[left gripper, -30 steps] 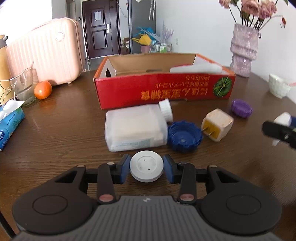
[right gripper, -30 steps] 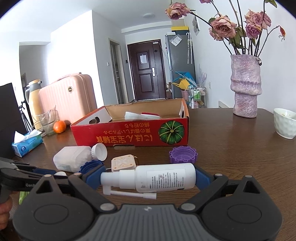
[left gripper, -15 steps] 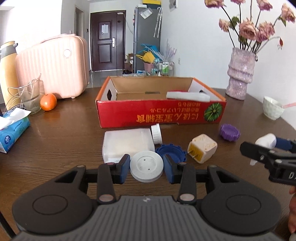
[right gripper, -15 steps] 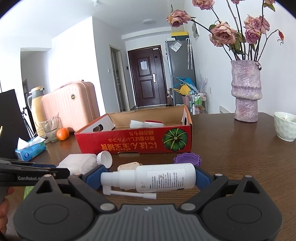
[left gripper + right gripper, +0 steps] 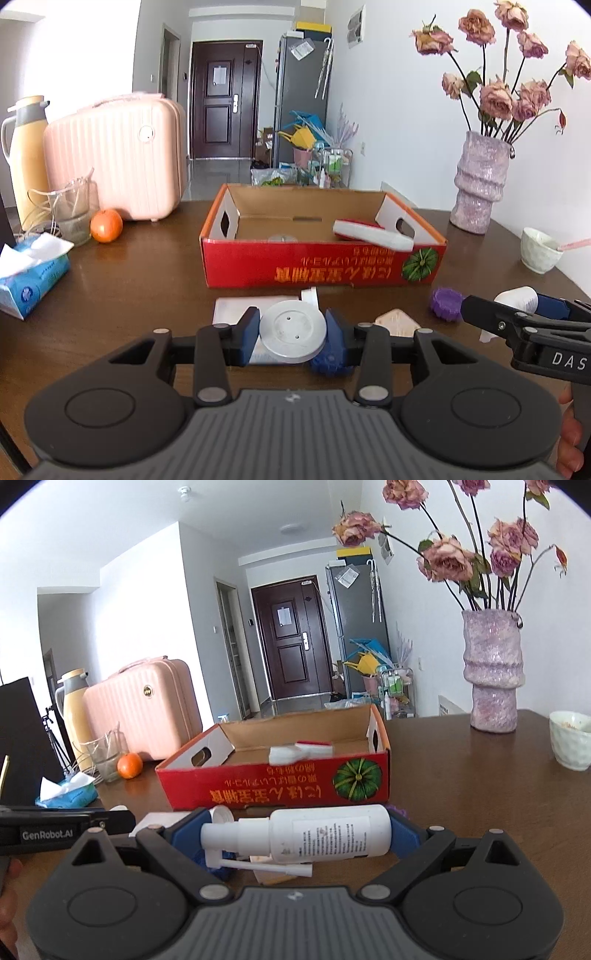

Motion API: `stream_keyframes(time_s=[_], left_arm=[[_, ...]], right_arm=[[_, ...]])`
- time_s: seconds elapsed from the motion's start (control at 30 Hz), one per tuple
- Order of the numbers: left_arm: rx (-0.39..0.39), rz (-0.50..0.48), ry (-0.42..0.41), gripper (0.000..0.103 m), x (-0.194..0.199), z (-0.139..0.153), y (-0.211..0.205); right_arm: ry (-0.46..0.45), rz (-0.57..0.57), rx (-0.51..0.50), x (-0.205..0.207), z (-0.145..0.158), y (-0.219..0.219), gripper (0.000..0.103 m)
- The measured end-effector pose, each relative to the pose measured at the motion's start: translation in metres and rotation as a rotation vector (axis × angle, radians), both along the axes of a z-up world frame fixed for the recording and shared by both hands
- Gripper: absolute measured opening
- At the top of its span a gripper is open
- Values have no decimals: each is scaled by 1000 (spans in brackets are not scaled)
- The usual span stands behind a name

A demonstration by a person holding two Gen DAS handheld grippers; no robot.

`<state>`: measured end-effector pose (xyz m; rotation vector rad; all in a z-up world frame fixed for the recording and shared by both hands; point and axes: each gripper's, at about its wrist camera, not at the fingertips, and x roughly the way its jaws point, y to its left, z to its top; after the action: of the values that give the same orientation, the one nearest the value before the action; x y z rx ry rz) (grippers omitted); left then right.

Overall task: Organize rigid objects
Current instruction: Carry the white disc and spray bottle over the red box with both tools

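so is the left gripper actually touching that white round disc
Touching. The left wrist view shows the left gripper with both blue pads pressed against the edges of the white disc, no gap on either side.

"GenRobot.AI" stands in white on the black left hand-held gripper (image 5: 66, 821). "DAS" shows on the black right hand-held gripper (image 5: 517, 306). The red box (image 5: 321, 264) bears upside-down orange characters; the spray bottle (image 5: 325, 836) label is too small to read.

Black tongs (image 5: 293, 334), blue pads (image 5: 247, 332), grey ribbed housings
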<state>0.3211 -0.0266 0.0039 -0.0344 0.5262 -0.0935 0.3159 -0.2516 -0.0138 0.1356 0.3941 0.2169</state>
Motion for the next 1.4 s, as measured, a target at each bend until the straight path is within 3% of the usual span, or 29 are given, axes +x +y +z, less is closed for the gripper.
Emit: stream_keyframes(time_s=[0.67, 0.9, 1.4], left_arm=[[-35, 69, -94, 40, 40, 39, 4], [-41, 95, -132, 40, 59, 48, 4], [-57, 108, -116, 40, 113, 46, 6]], right_arm=[[-103, -46, -23, 46, 45, 15, 98], [-120, -58, -19, 67, 48, 21, 98], [-98, -82, 3, 123, 48, 20, 98]])
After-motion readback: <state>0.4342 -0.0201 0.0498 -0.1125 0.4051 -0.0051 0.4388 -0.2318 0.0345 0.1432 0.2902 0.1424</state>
